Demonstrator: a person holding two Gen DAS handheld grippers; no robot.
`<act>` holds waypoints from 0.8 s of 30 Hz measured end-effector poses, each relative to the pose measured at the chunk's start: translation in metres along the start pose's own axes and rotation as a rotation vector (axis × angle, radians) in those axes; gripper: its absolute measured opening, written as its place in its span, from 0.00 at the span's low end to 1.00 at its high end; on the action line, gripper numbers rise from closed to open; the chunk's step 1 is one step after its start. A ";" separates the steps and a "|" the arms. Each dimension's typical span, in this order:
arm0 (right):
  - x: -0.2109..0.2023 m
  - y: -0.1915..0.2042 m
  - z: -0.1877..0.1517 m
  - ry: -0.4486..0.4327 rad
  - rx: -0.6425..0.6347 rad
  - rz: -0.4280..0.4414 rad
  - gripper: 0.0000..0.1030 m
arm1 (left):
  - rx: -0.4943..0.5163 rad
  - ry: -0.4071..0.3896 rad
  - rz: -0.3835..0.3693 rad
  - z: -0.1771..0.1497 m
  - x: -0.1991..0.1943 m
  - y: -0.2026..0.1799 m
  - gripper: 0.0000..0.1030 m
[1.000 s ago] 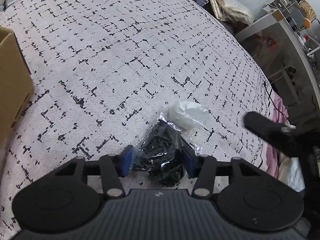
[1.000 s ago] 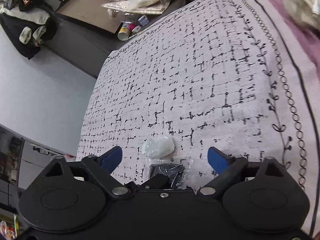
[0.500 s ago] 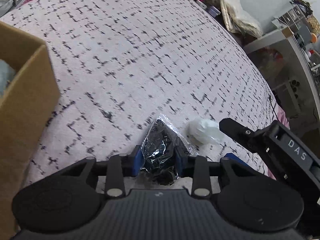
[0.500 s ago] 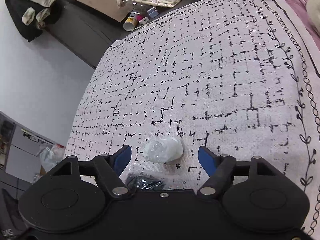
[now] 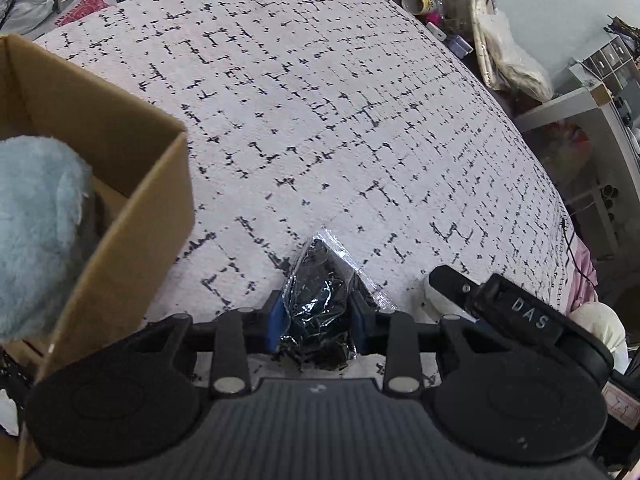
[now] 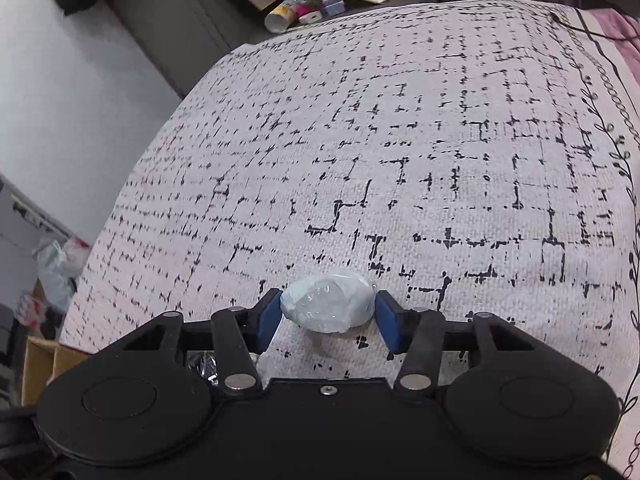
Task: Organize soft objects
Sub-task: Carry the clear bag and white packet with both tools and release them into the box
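My left gripper (image 5: 318, 316) is shut on a clear plastic bag of black soft material (image 5: 320, 288) and holds it over the patterned bedspread (image 5: 320, 120). A cardboard box (image 5: 120, 216) stands at the left with a light blue plush (image 5: 36, 232) inside. My right gripper (image 6: 327, 320) has its blue pads against both sides of a pale blue-white wrapped bundle (image 6: 326, 304) on the bedspread (image 6: 400, 160). The right gripper's body (image 5: 516, 316) shows at the right of the left wrist view and hides most of the bundle there.
The bed's far edge meets clutter: a cup (image 5: 416, 2), bags (image 5: 508, 56) and a shelf unit (image 5: 592, 120). In the right wrist view a wall (image 6: 60, 80) lies left, a box corner (image 6: 40, 364) at lower left, and a pink blanket (image 6: 624, 28) at right.
My left gripper closed on the black bag and moved it left, toward the cardboard box. My right gripper came forward around the pale bundle and closed on it.
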State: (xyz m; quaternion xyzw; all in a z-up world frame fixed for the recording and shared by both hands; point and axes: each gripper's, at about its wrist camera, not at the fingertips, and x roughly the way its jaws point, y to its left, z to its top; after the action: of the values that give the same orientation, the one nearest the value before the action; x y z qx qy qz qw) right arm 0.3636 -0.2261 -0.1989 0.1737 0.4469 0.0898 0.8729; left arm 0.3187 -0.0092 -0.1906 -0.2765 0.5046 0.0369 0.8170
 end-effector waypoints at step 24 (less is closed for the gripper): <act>-0.100 0.030 -0.008 -0.096 -0.094 0.112 0.48 | 0.051 -0.141 0.018 -0.005 -0.086 -0.004 0.32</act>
State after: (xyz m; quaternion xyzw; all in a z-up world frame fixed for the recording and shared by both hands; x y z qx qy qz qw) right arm 0.2989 -0.2282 -0.1170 0.1615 0.3896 0.1509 0.8940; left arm 0.2739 0.0039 -0.1176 -0.2477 0.4490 0.0508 0.8570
